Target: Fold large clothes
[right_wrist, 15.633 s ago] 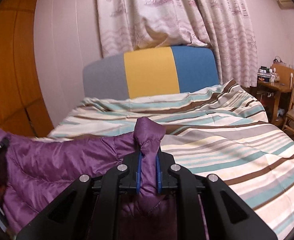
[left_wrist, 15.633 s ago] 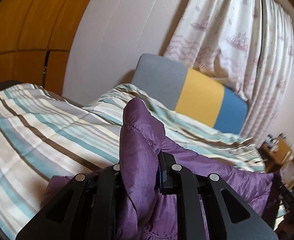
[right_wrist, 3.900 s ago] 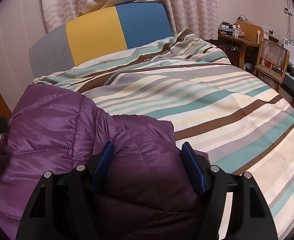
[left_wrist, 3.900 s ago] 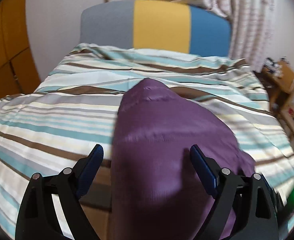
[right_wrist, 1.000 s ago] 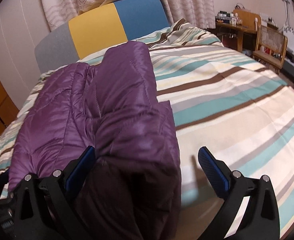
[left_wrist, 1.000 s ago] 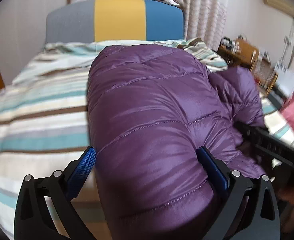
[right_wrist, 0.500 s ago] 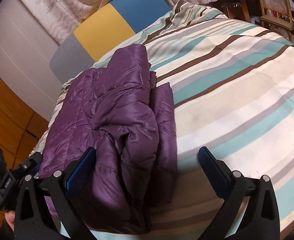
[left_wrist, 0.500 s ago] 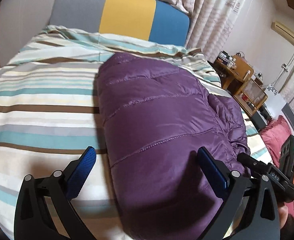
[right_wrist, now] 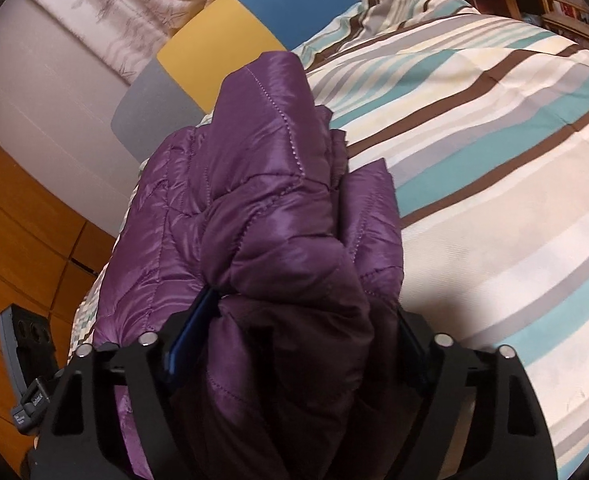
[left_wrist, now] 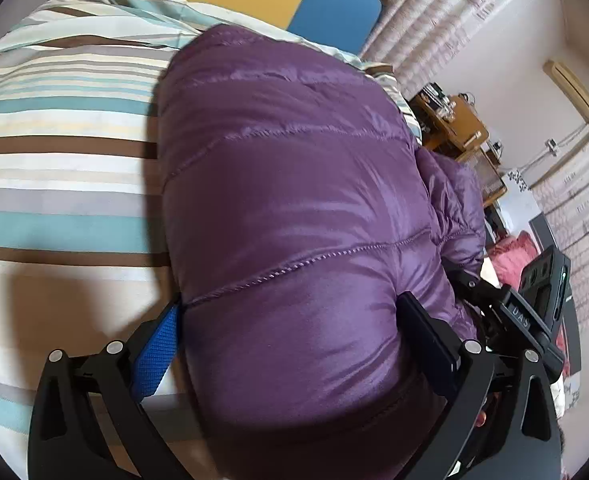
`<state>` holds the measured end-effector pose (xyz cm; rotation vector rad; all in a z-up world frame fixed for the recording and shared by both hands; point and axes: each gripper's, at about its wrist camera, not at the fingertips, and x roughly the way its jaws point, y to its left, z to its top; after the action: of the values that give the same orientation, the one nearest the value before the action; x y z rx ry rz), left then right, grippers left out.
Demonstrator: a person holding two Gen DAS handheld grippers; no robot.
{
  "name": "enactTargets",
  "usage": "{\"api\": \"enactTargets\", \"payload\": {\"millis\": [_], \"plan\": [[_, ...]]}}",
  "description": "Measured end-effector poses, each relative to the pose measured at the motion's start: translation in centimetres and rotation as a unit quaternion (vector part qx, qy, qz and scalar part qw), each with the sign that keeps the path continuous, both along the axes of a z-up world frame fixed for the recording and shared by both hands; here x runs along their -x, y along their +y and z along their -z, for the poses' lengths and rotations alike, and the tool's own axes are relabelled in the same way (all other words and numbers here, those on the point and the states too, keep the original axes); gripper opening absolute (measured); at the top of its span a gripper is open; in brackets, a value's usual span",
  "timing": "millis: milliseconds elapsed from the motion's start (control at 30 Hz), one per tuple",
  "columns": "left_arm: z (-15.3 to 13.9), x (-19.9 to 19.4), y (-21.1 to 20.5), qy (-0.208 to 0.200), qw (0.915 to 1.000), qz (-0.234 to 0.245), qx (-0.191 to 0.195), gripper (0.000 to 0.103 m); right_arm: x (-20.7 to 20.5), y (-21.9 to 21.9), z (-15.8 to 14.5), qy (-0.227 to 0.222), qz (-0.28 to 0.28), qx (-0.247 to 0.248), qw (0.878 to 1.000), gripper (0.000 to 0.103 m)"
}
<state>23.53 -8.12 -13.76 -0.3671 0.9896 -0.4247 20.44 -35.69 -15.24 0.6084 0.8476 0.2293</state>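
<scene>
My left claw (left_wrist: 290,332) and right claw (right_wrist: 294,340), wide apart half a second ago, now squeeze the folded purple jacket (left_wrist: 294,184) bulging between their fingers on the striped bed (left_wrist: 54,168); I judge lifting comes next.

- You get soft, even indoor light in both views, bright enough to read colours, with no hard-edged shadows.
- Your left wrist view shows broad sheen on the purple jacket (left_wrist: 294,208), brightest toward 12 o'clock.
- A soft shadow falls on the striped duvet (left_wrist: 62,152) along the jacket's 9 o'clock side and darkens toward 7 o'clock.
- Your right wrist view is warmer and dimmer; the jacket (right_wrist: 278,208) goes nearly black at 6 o'clock, between the fingers.
- Fisheye bending curves the stripes and the headboard (right_wrist: 230,40), and black vignette fills the corners.
- Near fabric at 6 o'clock looks soft and slightly blurred in both views.
</scene>
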Motion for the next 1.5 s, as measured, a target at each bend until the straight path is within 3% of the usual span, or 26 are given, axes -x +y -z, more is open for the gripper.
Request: {"api": "enactTargets", "payload": {"millis": [67, 167, 267, 400, 833, 1133, 1500], "plan": [[-0.3, 0.4, -0.8, -0.012, 0.9997, 0.008, -0.018, 0.098, 0.3, -0.1, 0.1, -0.005, -0.008, -0.012, 1.0, 0.066], [-1.2, 1.3, -1.5, -0.036, 0.9986, 0.012, -0.036, 0.083, 0.8, 0.1, -0.2, -0.017, -0.017, -0.017, 1.0, 0.059], [-2.6, 2.1, -2.6, -0.07, 0.9947, 0.022, -0.072, 0.069, 1.3, 0.5, -0.8, -0.035, -0.027, -0.02, 0.999, 0.055], [-4.3, 3.4, -3.7, -0.112, 0.9878, 0.026, -0.105, 0.061, 2.3, 1.3, -1.8, -0.061, -0.039, -0.02, 0.997, 0.053], [-8.4, 8.1, 0.8, -0.225, 0.9657, 0.004, -0.13, 0.058, 5.1, 6.2, -4.7, -0.109, -0.078, -0.06, 0.989, 0.051], [-9.0, 10.6, 8.0, -0.237, 0.9595, -0.07, -0.134, 0.058, 3.4, 14.4, -7.4, -0.134, -0.151, -0.039, 0.979, 0.051], [-5.9, 11.0, 17.8, -0.196, 0.9589, -0.164, -0.124, 0.058, -1.7, 25.7, -6.5, -0.121, -0.229, 0.008, 0.966, 0.051]]}}
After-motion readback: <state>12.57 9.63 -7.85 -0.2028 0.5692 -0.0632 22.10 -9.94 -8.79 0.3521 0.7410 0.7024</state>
